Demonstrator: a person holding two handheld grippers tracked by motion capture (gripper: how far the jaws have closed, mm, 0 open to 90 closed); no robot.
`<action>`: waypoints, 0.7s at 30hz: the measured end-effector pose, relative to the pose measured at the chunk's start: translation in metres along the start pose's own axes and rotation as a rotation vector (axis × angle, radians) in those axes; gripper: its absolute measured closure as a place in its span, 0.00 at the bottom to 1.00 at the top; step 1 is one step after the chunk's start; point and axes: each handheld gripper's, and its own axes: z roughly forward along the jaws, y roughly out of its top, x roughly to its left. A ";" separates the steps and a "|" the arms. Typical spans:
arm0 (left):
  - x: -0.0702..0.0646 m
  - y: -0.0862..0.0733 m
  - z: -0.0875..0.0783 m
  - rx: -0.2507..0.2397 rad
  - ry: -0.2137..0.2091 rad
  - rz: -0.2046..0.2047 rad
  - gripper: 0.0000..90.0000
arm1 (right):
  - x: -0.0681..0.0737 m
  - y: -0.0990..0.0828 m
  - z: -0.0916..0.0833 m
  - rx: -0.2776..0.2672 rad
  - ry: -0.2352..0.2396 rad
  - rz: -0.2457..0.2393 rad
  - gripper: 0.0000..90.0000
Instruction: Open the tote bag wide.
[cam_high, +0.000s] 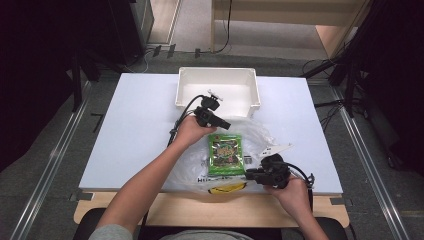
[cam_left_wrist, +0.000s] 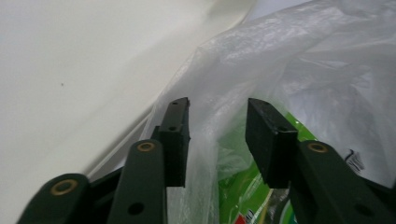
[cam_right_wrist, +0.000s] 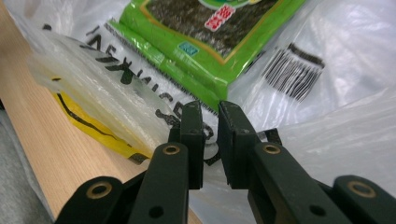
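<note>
Two grippers are held over a clear plastic bag spread on the white table. A green snack pack lies flat on the bag's middle, between both hands. The left gripper is held at the bag's far edge, just in front of the white bin; in the left gripper view its jaws stand apart w/ a fold of bag film loose between them, not pinched. The right gripper is at the bag's near right side, next to the pack's corner. In the right gripper view its jaws are nearly shut w/ a thin gap; bag film w/ black letters lies at the tips, but if it's pinched can't be told. The pack sits just past those tips.
</note>
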 end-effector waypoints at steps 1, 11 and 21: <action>0.000 0.000 -0.002 -0.003 -0.002 0.007 0.64 | -0.001 0.001 -0.002 -0.012 0.005 0.001 0.89; -0.015 0.000 -0.031 -0.029 -0.030 0.028 0.49 | -0.005 0.016 -0.006 -0.040 -0.026 0.000 0.77; -0.028 -0.016 -0.053 -0.034 -0.037 0.057 0.43 | -0.011 0.040 -0.003 -0.074 -0.029 -0.002 0.62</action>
